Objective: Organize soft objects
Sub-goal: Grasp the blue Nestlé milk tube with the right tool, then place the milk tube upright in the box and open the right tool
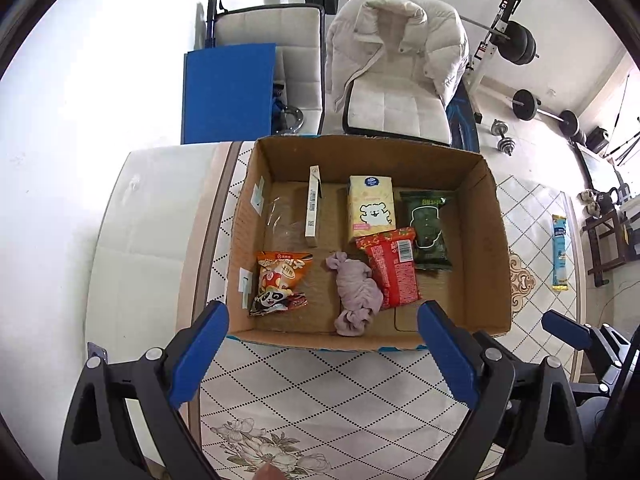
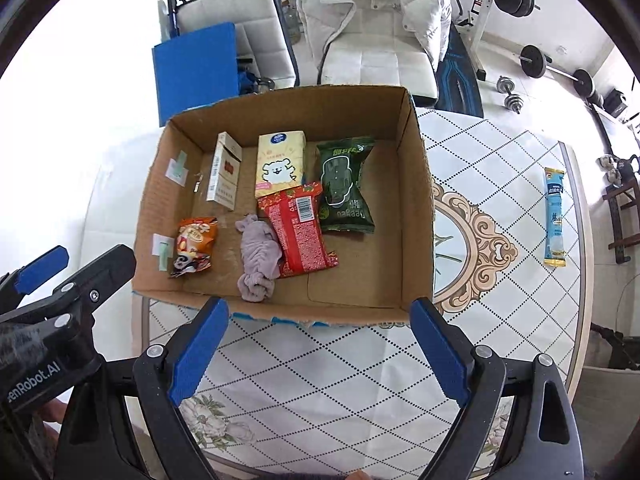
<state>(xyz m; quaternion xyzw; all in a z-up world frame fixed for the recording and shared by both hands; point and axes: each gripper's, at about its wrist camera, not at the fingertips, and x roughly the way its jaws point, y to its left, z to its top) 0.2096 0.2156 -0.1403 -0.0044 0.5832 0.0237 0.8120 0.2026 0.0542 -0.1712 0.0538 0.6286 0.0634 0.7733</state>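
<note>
An open cardboard box [image 1: 486, 240] [image 2: 416, 200] sits on the patterned table. Inside lie an orange snack bag [image 1: 278, 282] [image 2: 194, 246], a crumpled lilac cloth [image 1: 354, 294] [image 2: 258, 254], a red packet [image 1: 394, 268] [image 2: 298, 230], a green packet [image 1: 430, 230] [image 2: 346, 184], a yellow tissue pack [image 1: 372, 206] [image 2: 280, 162] and a slim white carton [image 1: 313, 206] [image 2: 224, 172]. A blue stick sachet [image 1: 560, 254] [image 2: 555, 218] lies on the table right of the box. My left gripper [image 1: 322, 354] and right gripper [image 2: 320, 350] are open and empty, just short of the box's near wall.
A white chair with a puffy jacket [image 1: 394, 52] [image 2: 376, 12] and a blue board [image 1: 228, 92] [image 2: 196, 70] stand behind the table. Barbells and dumbbells [image 1: 546, 112] lie on the floor at the back right. The table's curved edge [image 2: 582, 240] runs at the right.
</note>
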